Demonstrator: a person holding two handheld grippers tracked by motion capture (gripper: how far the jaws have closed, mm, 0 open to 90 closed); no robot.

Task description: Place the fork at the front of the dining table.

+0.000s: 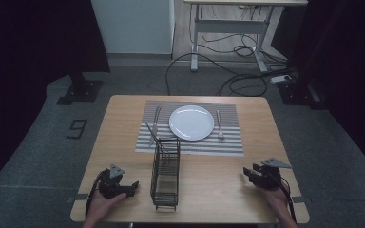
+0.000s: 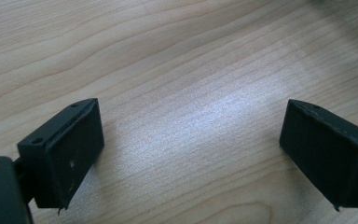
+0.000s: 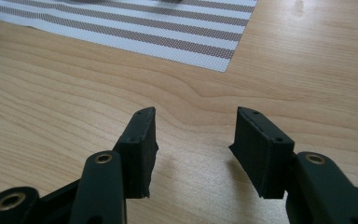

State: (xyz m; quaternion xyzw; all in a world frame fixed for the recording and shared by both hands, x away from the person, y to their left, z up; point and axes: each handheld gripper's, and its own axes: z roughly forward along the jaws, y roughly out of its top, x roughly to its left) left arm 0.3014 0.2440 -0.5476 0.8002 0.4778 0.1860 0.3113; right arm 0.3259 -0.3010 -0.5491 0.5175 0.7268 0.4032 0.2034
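Jaws on both grippers stand spread with nothing between them: the left gripper (image 1: 132, 185) rests on the counter (image 1: 209, 180) just left of the wire basket (image 1: 165, 178), the right gripper (image 1: 248, 174) well off to its right. That basket stands upright at the counter's near middle, its far end at the striped mat (image 1: 228, 142), where a plate (image 1: 191, 122), a fork (image 1: 219, 124) and other cutlery (image 1: 155, 121) lie. It looks light, stiff and open-meshed, so probably prone to tip or slide; pinching a top rim wire seems the surest hold.
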